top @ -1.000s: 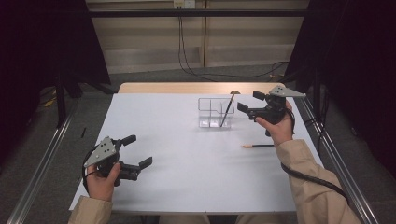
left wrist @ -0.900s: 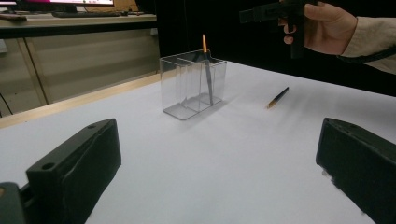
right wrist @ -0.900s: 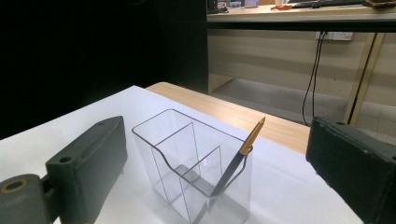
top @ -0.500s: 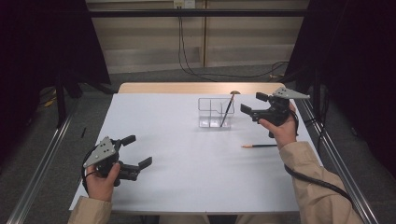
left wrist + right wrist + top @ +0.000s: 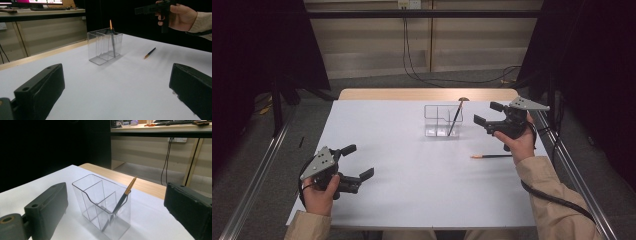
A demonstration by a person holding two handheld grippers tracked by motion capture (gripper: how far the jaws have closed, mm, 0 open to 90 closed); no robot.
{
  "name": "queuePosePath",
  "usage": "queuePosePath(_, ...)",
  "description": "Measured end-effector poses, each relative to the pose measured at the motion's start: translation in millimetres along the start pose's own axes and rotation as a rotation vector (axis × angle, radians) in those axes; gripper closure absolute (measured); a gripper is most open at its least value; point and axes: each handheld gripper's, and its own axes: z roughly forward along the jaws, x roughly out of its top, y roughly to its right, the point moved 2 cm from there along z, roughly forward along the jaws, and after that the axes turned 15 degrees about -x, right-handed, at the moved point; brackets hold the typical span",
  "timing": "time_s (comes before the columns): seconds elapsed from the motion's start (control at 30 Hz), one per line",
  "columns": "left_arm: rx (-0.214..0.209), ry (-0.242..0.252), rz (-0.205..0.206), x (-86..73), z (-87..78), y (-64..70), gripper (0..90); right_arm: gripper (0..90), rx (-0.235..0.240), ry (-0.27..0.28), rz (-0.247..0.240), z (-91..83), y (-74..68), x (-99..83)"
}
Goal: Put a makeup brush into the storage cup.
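While the right gripper (image 5: 486, 114) hovers released beside the clear organizer (image 5: 442, 120), the loose pencil (image 5: 491, 156) lies on the desk just below and behind it, long axis crosswise, far from the open left gripper (image 5: 357, 161).

Left gripper view: the left gripper (image 5: 117, 92) has both black jaws cut off by the bottom edge, the right-hand one also by the right edge. The right gripper (image 5: 152, 9) held in the far hand is clipped by the top edge.

Right gripper view: the clear plastic three-compartment holder (image 5: 100, 202) has its near lower corner cut by the bottom edge. The tip of the dark, orange-ended pen standing in it (image 5: 120, 202) is blurred behind the wall.

High view: the thin dark pencil with the orange tip lying on the white table (image 5: 492, 156) is too small to tell the make.
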Motion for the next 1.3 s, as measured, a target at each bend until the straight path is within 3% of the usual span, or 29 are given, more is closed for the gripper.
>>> queuePosePath(0.43, 0.001, 0.001, 0.004, 0.6, -0.3, 0.2, 0.0, 4.6, -0.004, -0.001, 0.002, -11.8, 5.6, -5.6)
queuePosePath(1.3, 0.001, 0.002, 0.003, 0.5, 0.3, 0.5, 0.0, 4.3, 0.005, -0.005, -0.004, -40.5, 2.2, -18.4)
